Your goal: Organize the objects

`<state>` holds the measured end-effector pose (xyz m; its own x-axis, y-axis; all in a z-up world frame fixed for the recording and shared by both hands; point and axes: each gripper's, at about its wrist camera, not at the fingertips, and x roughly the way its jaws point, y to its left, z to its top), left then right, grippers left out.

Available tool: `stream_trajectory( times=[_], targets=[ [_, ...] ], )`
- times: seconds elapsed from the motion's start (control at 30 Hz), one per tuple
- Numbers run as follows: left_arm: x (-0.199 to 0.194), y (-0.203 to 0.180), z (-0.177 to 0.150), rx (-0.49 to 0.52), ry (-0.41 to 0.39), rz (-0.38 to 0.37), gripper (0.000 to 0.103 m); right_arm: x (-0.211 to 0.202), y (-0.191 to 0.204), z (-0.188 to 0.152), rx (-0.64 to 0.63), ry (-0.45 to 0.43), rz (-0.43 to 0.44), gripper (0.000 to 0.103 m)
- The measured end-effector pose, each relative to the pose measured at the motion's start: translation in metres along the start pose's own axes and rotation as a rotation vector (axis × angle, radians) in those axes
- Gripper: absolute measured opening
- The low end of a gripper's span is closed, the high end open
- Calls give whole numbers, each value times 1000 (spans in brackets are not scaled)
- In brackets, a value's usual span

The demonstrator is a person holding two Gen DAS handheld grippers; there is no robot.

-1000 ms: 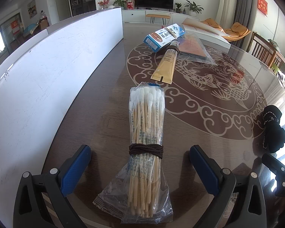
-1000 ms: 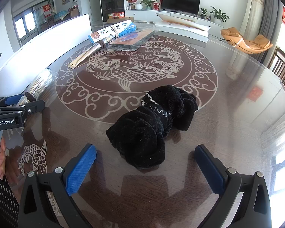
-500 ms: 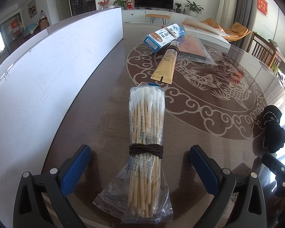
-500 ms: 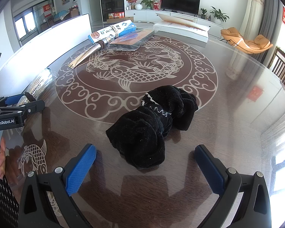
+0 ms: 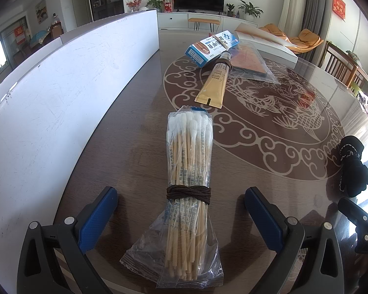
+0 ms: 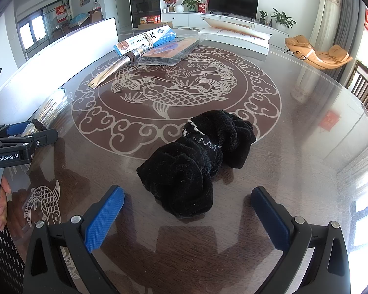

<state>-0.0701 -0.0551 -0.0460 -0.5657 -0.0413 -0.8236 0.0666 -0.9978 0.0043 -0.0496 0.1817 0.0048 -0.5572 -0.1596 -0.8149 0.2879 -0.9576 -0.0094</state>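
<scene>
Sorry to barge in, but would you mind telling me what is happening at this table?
A person is tidying items on a glass-topped table with two handheld grippers. The left gripper is open, its jaws either side of a tied swab pack. The right gripper is open in front of a black cloth. Nothing is gripped yet. A tube and box lie farther back.

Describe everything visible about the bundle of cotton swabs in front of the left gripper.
The cotton swab bundle is a clear crinkled plastic bag with blue print, packed with pale wooden sticks, white cotton tips at the far end. A dark brown cord is wound around its middle. It lies flat on the glossy table, pointing away, between the open jaws of the left gripper, untouched.
</scene>
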Motion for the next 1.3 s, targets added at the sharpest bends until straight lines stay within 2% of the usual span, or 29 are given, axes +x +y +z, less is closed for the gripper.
stream_trajectory(
  times=[0.77,0.83,0.9,1.0,1.07,1.1,1.13,1.17,1.2,1.27,1.3],
  targets=[
    [0,1,-1,6,5,-12,103,0,0,-1,-1,1,1,103],
    [-1,2,-1,36,18,-31,103,0,-2,1,-23,33,23,103],
    [-1,3,1,95,56,-68,103,1,-4,5,-55,126,48,103],
    [1,2,7,132,121,-81,103,-3,-13,12,10,200,115,103],
    [3,1,12,132,132,-77,103,1,-16,20,60,224,136,103],
    [1,0,13,135,111,-78,89,3,-17,25,83,222,142,103],
    [-2,-1,14,138,87,-83,67,5,-17,30,102,209,142,103],
    [-6,-2,14,141,66,-83,54,8,-17,35,112,194,136,98],
    [-8,-2,14,143,52,-78,28,12,-16,39,116,182,124,88],
    [-11,0,11,144,39,-82,28,16,-16,45,97,155,69,39],
    [-15,2,7,139,24,-97,28,15,-18,47,93,148,62,37]
  ],
)
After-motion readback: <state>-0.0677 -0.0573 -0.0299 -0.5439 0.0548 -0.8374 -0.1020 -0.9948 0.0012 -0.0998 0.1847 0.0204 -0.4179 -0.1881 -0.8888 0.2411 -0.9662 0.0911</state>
